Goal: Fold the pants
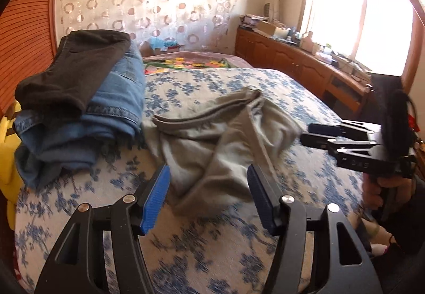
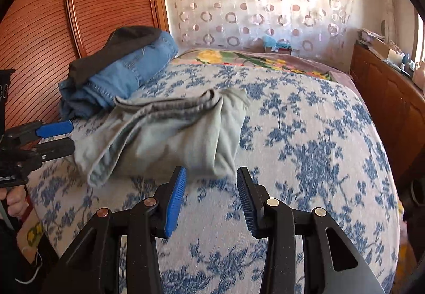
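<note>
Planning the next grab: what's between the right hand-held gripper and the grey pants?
Only bare floral bedspread separates the right hand-held gripper from the grey pants, seen in the right wrist view.

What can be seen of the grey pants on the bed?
The grey pants are soft, light grey-green fabric, loosely folded into a rumpled bundle with darker seamed edges bunched along the top. They lie on the blue-flowered bedspread, with one edge beside, perhaps touching, the stack of blue jeans topped by a dark garment. Neither the left gripper nor the right gripper holds them; both are open, just short of the cloth.
</note>
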